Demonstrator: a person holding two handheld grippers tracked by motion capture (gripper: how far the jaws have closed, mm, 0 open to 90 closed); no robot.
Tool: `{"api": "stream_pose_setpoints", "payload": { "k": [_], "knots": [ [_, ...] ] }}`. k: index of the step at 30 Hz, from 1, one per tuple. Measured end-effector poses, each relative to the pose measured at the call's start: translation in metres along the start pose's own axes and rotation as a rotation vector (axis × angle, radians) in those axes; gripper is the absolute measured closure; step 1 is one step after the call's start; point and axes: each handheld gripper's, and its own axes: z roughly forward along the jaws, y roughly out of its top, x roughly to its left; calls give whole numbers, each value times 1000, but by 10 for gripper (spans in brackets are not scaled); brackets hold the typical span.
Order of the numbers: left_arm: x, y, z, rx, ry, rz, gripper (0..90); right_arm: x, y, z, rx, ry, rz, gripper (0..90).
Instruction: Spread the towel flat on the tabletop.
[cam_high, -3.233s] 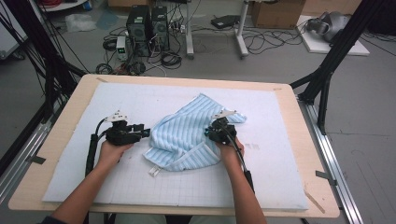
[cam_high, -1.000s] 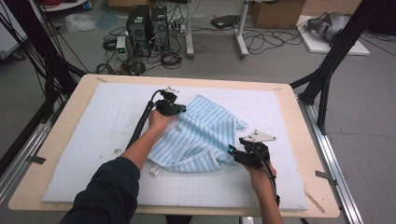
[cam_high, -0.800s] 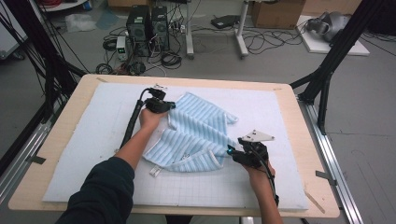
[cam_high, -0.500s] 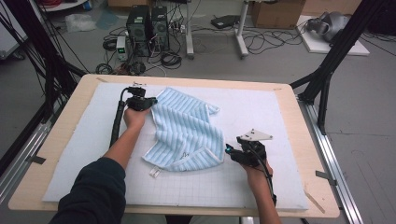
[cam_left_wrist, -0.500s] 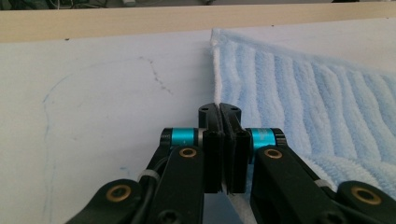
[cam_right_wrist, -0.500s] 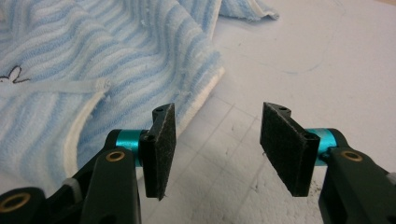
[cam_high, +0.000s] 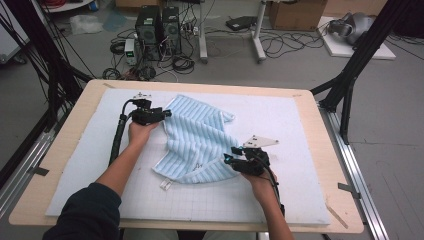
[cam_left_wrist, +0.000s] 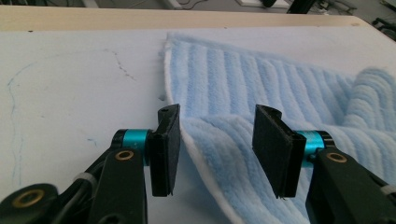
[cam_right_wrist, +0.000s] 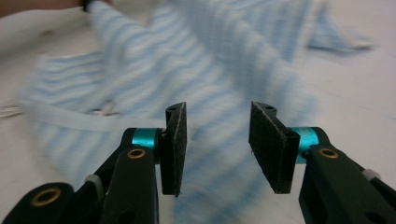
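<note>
A white gridded mat (cam_high: 280, 200) covers the wooden table (cam_high: 335, 222) (computer towers (cam_high: 159, 24) and cables (cam_high: 285, 45) lie on the floor beyond)

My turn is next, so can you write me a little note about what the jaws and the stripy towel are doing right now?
Left gripper: jaws have just opened; the towel edge lies loose between them at its far left corner.
Right gripper: jaws have been closing, not pressing yet, at the towel's near right edge.
Done: the towel is partly spread on the white mat.
Left: a fold still runs across it; grip the near edge and flatten it.
</note>
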Motion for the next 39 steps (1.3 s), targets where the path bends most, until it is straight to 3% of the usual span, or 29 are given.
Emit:
{"api": "stream_pose_setpoints", "payload": {
  "k": [3, 7, 10, 11, 13, 17, 21, 27, 30, 33, 34, 35, 36, 37, 39],
  "knots": [
    [-2, -3, -7, 0, -17, 15, 528, 6, 0, 13, 44, 34, -17, 563],
    [-4, -8, -16, -11, -23, 28, 528, 7, 0, 25, 75, 44, -21, 568],
    [-5, -13, -23, 7, -28, 42, 518, 8, -2, 32, 128, 81, -27, 743],
    [-6, -15, -25, 7, -28, 54, 518, 8, -2, 32, 128, 81, -27, 743],
    [-10, -20, -33, 2, -23, 81, 527, 12, -2, 30, 142, 104, -60, 853],
    [-15, -24, -44, 1, -16, 128, 535, 20, -5, 16, 122, 139, -91, 882],
    [-21, -33, -62, -7, -13, 157, 531, 29, -15, -1, 127, 164, -117, 884],
    [-29, -45, -78, -5, -26, 159, 520, 36, -31, -25, 112, 176, -103, 883],
    [-37, -57, -89, 22, -47, 179, 514, 46, -42, -42, 112, 209, -90, 826],
    [-41, -64, -94, 39, -63, 185, 512, 51, -46, -53, 84, 185, -83, 738],
    [-45, -70, -97, 62, -99, 186, 511, 51, -46, -56, 65, 177, -63, 712],
    [-45, -70, -97, 62, -99, 186, 508, 50, -46, -59, 39, 163, -42, 677],
    [-47, -74, -98, 68, -125, 180, 508, 50, -46, -59, 39, 163, -42, 677],
    [-53, -80, -101, 97, -152, 193, 502, 50, -45, -64, -11, 152, -14, 668],
    [-56, -83, -101, 103, -167, 193, 500, 50, -44, -66, -32, 132, -13, 632]
  ]
}}
